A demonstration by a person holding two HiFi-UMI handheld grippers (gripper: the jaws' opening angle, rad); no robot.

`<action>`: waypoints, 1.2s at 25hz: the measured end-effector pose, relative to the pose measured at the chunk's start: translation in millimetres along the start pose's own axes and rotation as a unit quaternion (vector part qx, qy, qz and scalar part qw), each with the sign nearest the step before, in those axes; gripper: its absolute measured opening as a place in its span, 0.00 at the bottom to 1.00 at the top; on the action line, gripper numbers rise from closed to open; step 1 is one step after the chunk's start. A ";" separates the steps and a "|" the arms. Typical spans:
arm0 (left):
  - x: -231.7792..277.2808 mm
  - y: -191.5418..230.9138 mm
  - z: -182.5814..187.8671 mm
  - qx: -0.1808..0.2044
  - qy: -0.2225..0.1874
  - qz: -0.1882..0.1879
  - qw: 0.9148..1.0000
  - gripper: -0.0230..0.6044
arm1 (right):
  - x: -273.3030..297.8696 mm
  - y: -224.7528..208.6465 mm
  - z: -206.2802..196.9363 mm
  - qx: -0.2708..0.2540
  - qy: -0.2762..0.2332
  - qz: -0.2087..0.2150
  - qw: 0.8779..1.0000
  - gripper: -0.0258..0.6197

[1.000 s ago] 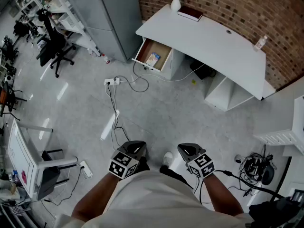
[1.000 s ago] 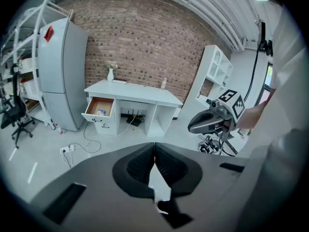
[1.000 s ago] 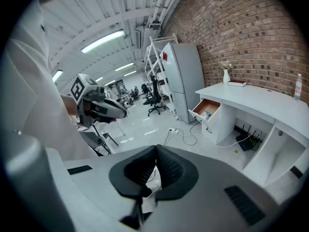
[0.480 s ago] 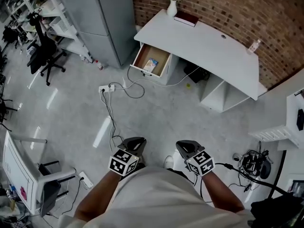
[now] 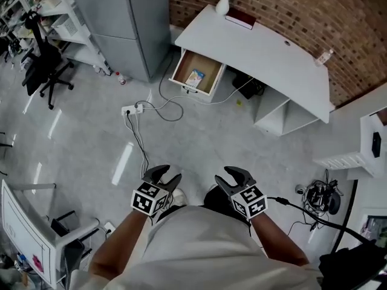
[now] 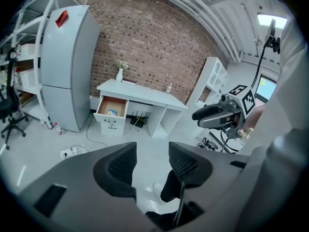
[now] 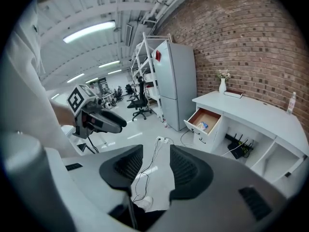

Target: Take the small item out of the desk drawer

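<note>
A white desk (image 5: pixel 272 56) stands against the brick wall, far ahead of me. Its left drawer (image 5: pixel 195 71) is pulled out, and a small blue-and-white item (image 5: pixel 195 77) lies inside; the same item (image 6: pixel 112 112) (image 7: pixel 203 125) shows in both gripper views. My left gripper (image 5: pixel 167 176) and right gripper (image 5: pixel 233 178) are held close to my body, several steps from the desk. Both sets of jaws are opening with nothing between them, as the left gripper (image 6: pixel 152 161) and right gripper (image 7: pixel 155 166) show in their own views.
A tall grey cabinet (image 5: pixel 124 23) stands left of the desk. A power strip (image 5: pixel 132 109) and loose cables (image 5: pixel 163 107) lie on the floor between me and the drawer. A vase (image 5: pixel 223 3), a book (image 5: pixel 240 18) and a bottle (image 5: pixel 322 57) sit on the desk. An office chair (image 5: pixel 42 65) is at far left.
Both grippers' jaws have parted from shut to apart. The grippers have risen slightly in the head view, and the view has shifted a little.
</note>
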State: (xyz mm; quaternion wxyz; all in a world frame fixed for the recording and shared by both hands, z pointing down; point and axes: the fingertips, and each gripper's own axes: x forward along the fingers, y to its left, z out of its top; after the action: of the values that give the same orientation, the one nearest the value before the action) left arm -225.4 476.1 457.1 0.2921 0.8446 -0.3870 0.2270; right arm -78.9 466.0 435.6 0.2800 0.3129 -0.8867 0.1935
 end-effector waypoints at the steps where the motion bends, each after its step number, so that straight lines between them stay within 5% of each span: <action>1: 5.9 7.7 2.5 -0.003 0.000 -0.002 1.000 0.36 | 4.0 -3.5 2.5 0.000 0.004 -0.003 1.000 0.34; 7: 62.4 38.5 41.0 -0.005 0.010 -0.008 1.000 0.40 | 30.7 -62.6 21.0 0.011 0.016 -0.011 1.000 0.37; 18: 181.8 125.3 159.1 -0.018 0.062 0.046 0.997 0.45 | 112.8 -232.4 116.3 0.016 -0.007 0.024 1.000 0.41; 30: 350.0 215.0 246.8 0.008 0.121 0.055 0.991 0.51 | 149.0 -382.9 124.6 0.084 0.012 -0.016 0.996 0.44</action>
State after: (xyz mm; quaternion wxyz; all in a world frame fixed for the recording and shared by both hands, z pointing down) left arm -146.5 14.7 559.5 0.3166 0.7909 -0.3928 0.3463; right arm 31.8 55.6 496.2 0.2662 0.3469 -0.8588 0.2668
